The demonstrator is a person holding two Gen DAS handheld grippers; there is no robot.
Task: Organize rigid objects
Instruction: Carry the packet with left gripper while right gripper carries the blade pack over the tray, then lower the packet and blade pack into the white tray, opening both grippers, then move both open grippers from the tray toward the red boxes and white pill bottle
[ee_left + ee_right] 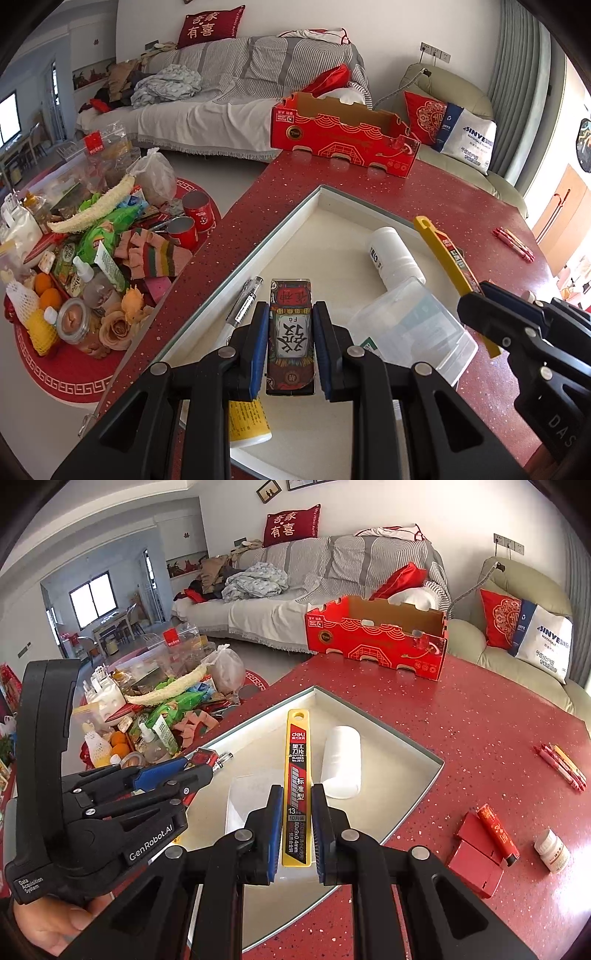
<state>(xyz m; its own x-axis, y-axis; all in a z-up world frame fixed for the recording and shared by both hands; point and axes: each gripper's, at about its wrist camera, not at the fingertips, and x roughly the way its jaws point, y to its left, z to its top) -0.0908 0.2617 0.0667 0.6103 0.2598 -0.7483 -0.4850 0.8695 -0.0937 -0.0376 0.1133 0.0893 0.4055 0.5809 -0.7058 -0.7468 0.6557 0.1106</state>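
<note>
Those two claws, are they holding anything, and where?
Left claw grips a dark printed card box by its long sides; right claw grips a yellow blade case near its lower end.

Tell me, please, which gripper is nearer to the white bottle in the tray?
Right, I think. The right gripper holds the blade case beside the white bottle; the left gripper sits further back, across the tray.

A patterned card box (290,332) and a yellow blade case (297,786) hung above the tray (258,243), lengthwise between pads.

A home living room: a covered sofa (314,572), red cushions (291,525) and a dining nook behind.
</note>
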